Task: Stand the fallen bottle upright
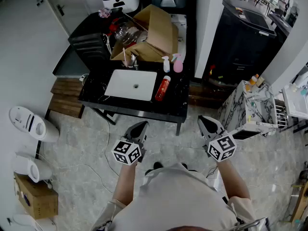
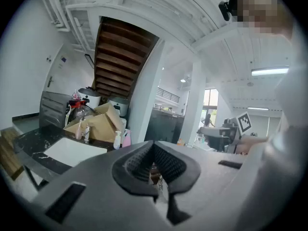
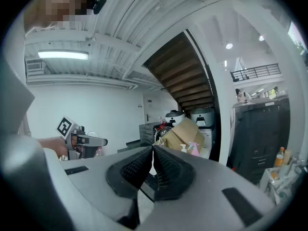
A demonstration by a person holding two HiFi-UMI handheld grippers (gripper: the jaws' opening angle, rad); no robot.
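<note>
- Red bottle [image 1: 163, 88] lying flat on black counter [image 1: 178, 103], just right of white sink [image 1: 122, 83].
- Left tongs [image 1: 140, 127] and right tongs [image 1: 207, 123] both clenched, empty — well apart from it.
- Probably light, slippery plastic — to grip at mid-body.

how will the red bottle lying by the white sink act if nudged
The red cylindrical bottle lies on its side, so it would probably roll sideways. It looks like smooth plastic, likely light and a bit slippery.
</note>
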